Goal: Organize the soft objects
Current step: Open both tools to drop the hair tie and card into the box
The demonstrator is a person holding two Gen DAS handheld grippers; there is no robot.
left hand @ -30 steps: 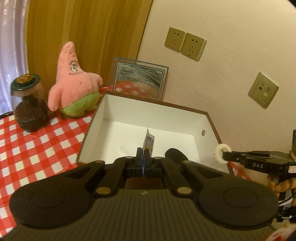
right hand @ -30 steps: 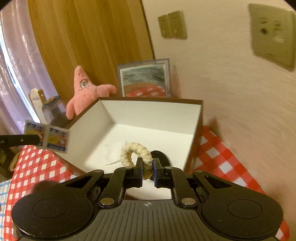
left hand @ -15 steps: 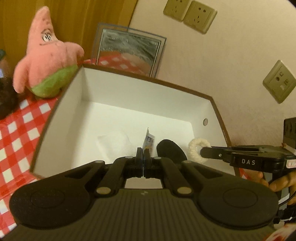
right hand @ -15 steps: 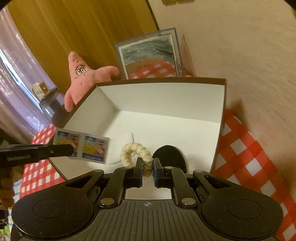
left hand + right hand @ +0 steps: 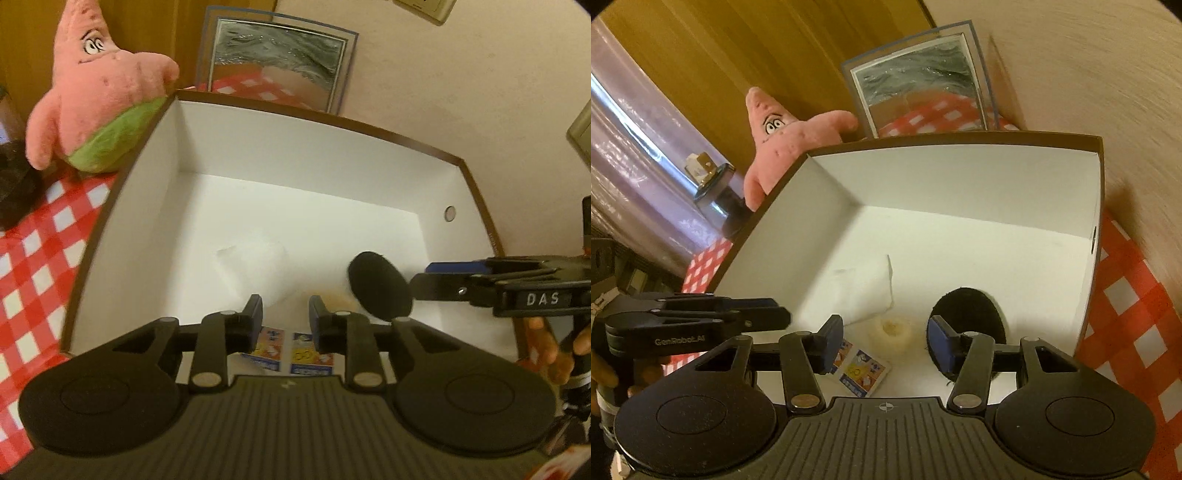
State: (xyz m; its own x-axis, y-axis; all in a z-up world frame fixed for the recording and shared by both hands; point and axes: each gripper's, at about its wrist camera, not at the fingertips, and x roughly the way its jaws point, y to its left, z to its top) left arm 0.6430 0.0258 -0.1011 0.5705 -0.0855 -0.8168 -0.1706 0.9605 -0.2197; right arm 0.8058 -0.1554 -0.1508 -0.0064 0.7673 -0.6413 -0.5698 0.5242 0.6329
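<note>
Over the box [image 5: 960,177], my left gripper [image 5: 285,314] and right gripper [image 5: 884,341] are both opening, nothing between the jaws. The packet [image 5: 862,371] and cream hair tie [image 5: 892,332] lie on its floor beside the black pad [image 5: 967,314].

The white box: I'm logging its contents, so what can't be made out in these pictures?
- Sticker sheet: print too small; right wrist view, an edge behind the finger.
- Black pad: lower edge hidden by the left gripper.
- Cream ring: blurred, so lying or falling unclear.
- White pouch: washed out against the box.
</note>
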